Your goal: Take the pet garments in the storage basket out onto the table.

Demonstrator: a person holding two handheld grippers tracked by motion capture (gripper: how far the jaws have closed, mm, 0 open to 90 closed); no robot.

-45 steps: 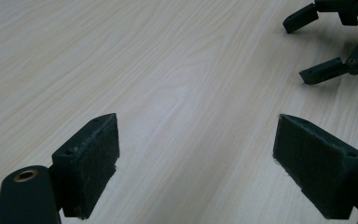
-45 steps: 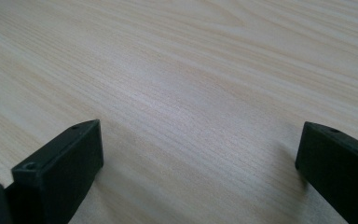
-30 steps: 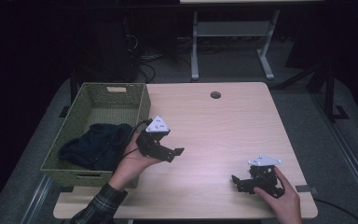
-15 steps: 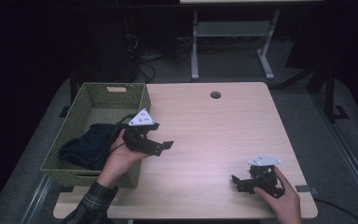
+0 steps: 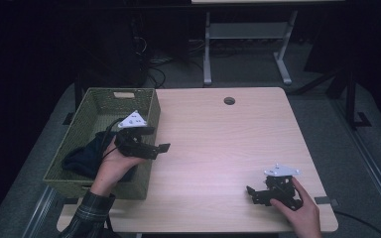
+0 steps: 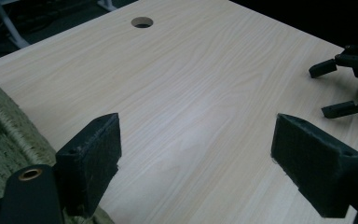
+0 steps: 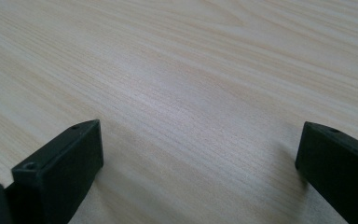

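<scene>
Since a second ago we're swinging the left gripper [image 5: 161, 148] back over the basket [image 5: 148, 186] rim toward the dark cloth [image 5: 82, 159] inside, jaws wide and empty; right gripper [image 5: 250, 193] is resting on the tabletop [image 5: 218, 144], jaws wide. Risk: we're snagging the woven rim, or tipping the basket.

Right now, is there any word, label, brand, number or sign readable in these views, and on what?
None can be read.
The grey plate on the left gripper carries only small dots, no lettering.
The plate on the right gripper is the same.
The green woven basket, the dark cloth in it and the wooden table bear no print.
</scene>
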